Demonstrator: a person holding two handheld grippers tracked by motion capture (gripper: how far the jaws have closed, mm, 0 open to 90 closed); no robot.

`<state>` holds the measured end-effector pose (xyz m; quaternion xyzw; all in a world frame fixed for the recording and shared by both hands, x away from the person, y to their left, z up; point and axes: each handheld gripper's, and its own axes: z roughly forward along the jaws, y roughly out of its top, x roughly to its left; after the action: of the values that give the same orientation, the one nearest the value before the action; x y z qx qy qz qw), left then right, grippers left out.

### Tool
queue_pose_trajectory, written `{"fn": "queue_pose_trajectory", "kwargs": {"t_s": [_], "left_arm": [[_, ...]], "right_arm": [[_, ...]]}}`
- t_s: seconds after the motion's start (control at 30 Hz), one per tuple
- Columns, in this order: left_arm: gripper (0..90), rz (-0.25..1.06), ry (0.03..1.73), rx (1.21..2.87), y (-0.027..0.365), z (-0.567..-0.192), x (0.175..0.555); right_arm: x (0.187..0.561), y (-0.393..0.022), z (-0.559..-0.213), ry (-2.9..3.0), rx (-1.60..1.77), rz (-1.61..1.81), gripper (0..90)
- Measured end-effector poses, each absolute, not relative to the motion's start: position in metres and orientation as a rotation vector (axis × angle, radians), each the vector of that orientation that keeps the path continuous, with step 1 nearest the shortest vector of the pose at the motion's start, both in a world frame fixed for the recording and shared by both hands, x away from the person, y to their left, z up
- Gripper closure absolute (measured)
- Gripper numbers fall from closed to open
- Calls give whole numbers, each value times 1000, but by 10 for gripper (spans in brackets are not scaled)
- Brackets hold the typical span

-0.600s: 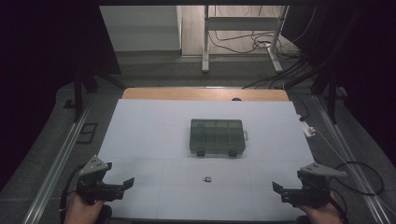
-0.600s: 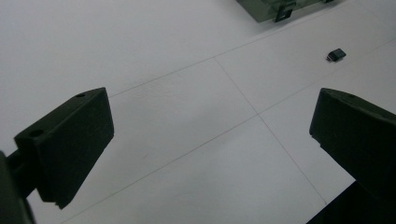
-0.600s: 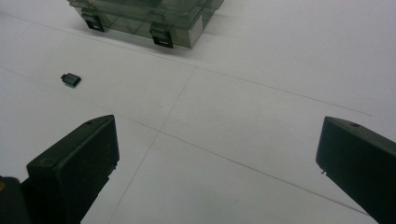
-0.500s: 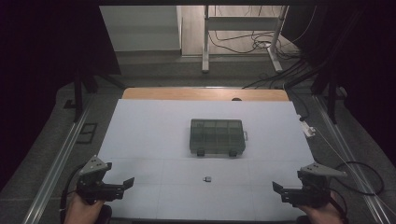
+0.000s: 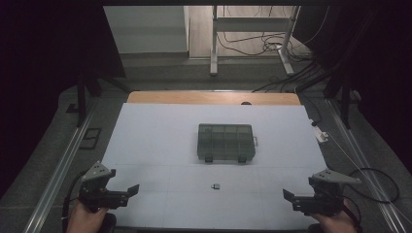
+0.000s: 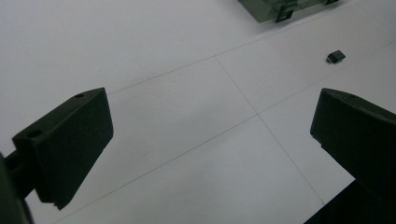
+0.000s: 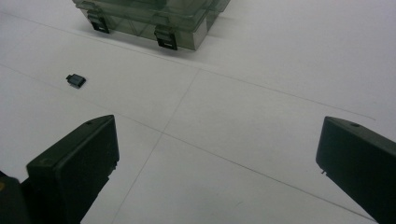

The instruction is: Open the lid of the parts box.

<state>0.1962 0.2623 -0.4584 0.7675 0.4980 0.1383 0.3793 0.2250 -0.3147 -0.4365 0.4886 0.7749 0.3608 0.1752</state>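
A: Smoky clear plastic organiser box (image 5: 226,142): mid-table (image 5: 145,131), lid latched; small dark block (image 5: 216,186) just before it, apart.

B: Your left gripper (image 5: 127,191) and right gripper (image 5: 290,197): near corners, jaws wide, holding nothing.

The translucent dark-green plastic compartment box (image 5: 226,141) lies flat at the centre of the table, lid closed, two black latches facing the near edge. The small dark rectangular part (image 5: 216,186) lies flat, near the box's latched side, apart from it.

Both grippers — left (image 5: 130,190), right (image 5: 290,198) — seemingly wide open
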Motion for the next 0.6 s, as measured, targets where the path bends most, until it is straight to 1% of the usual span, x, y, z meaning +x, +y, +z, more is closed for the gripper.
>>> {"fn": "queue_pose_trajectory", "kwargs": {"t_s": [0.6], "left_arm": [[0, 383, 1241, 1966, 257, -455, 205]], "right_arm": [[230, -310, -432, 2246, 1347, 1071, 0]]}}
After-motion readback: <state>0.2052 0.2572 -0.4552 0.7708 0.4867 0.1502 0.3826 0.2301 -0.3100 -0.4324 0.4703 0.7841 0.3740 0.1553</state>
